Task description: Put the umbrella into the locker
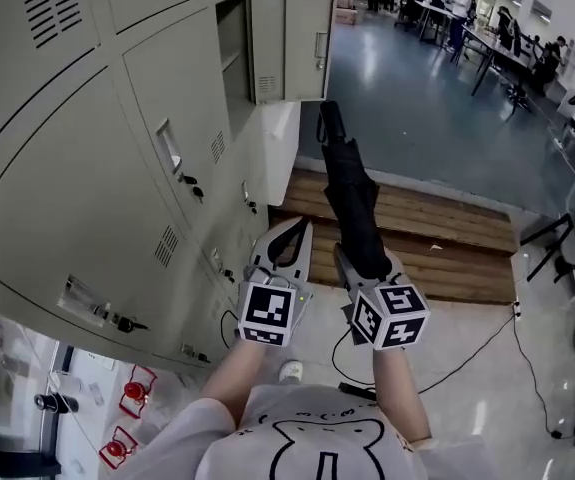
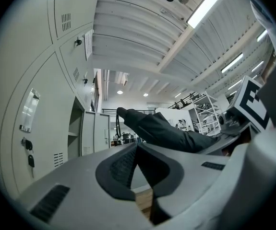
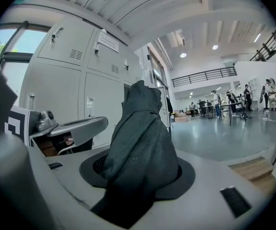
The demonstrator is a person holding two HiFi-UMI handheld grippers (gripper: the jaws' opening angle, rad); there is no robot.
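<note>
Right gripper [image 1: 367,266] is clamped on a folded black umbrella [image 1: 347,193]. The jaws squeeze its near end and dark fabric fills the gap between the pads in the right gripper view [image 3: 138,172]. From there the umbrella [image 3: 140,143] sticks out straight ahead of the jaws, away from the person and slightly left in the head view. Its far tip is just under the lower edge of the open locker door [image 1: 302,43]. The umbrella is outside the open compartment [image 1: 232,48], held in the air over the wooden platform [image 1: 407,233].

Left gripper [image 1: 297,230] is just beside the right one, on its left and level with it. Its jaws are closed tip to tip with nothing between them, as the left gripper view [image 2: 137,150] shows. It is not touching the umbrella. In that view the umbrella [image 2: 162,131] crosses from the right side toward the middle, above and past the jaw tips.

A bank of grey lockers [image 1: 87,168] runs along the left, doors closed except that one. The locker with the open door is further ahead than both grippers. A black cable [image 1: 467,353] lies on the pale floor to the right. The person's white shirt [image 1: 317,438] is at the bottom edge. People and tables are far back in the hall, too small for detail.
</note>
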